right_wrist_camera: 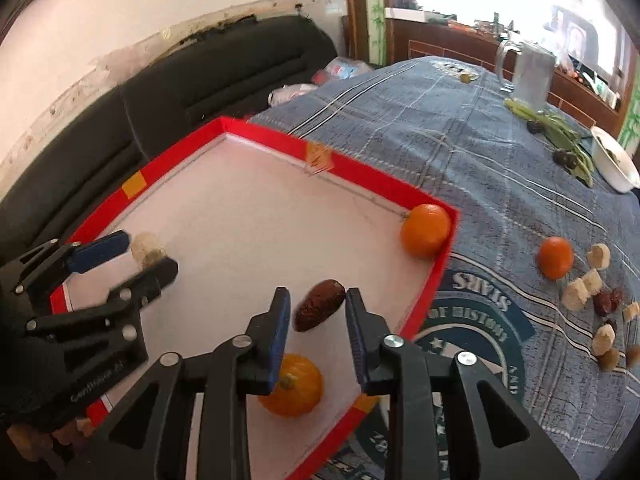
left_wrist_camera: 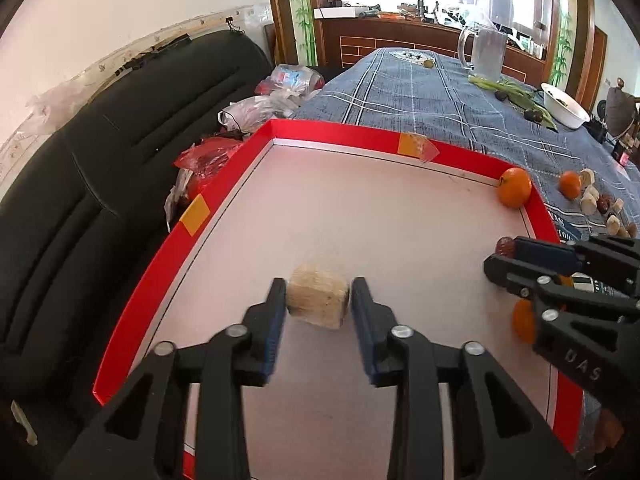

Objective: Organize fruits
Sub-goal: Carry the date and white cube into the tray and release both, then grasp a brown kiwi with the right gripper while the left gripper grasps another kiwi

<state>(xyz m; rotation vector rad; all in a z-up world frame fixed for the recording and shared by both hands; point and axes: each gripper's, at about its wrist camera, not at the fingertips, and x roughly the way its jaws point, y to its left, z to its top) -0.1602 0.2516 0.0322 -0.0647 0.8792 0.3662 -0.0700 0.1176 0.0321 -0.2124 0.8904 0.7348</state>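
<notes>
1. Left wrist view: the left hand-held gripper [left_wrist_camera: 318,294] has its jaws parted around a pale cut fruit chunk [left_wrist_camera: 318,300] that lies on the white floor of the red-walled tray [left_wrist_camera: 340,132]; thin gaps show on both sides, so the pads do not press it.
2. Right wrist view: the right hand-held gripper [right_wrist_camera: 316,310] stands open around a dark brown date [right_wrist_camera: 319,305] on the tray floor near the tray's right wall, without touching it.
3. An orange [right_wrist_camera: 426,231] sits in the tray's far right corner; a small orange pumpkin-like fruit [right_wrist_camera: 296,388] lies near the tray's near edge, partly under the right gripper.
4. The tray rests on a tabletop covered by a blue plaid cloth [right_wrist_camera: 400,120] — beyond the tray's right wall lie another orange [right_wrist_camera: 555,258] and scattered pale chunks and dates [right_wrist_camera: 596,292].
5. Toward the tabletop's far edge stand a glass pitcher [left_wrist_camera: 486,54], green stalks [left_wrist_camera: 516,92] and a white bowl [left_wrist_camera: 566,106].
6. A black sofa [left_wrist_camera: 100,168] runs along the left edge, with plastic bags [left_wrist_camera: 260,108] on it — behind it a white wall, and a wood-framed window at the far end.
</notes>
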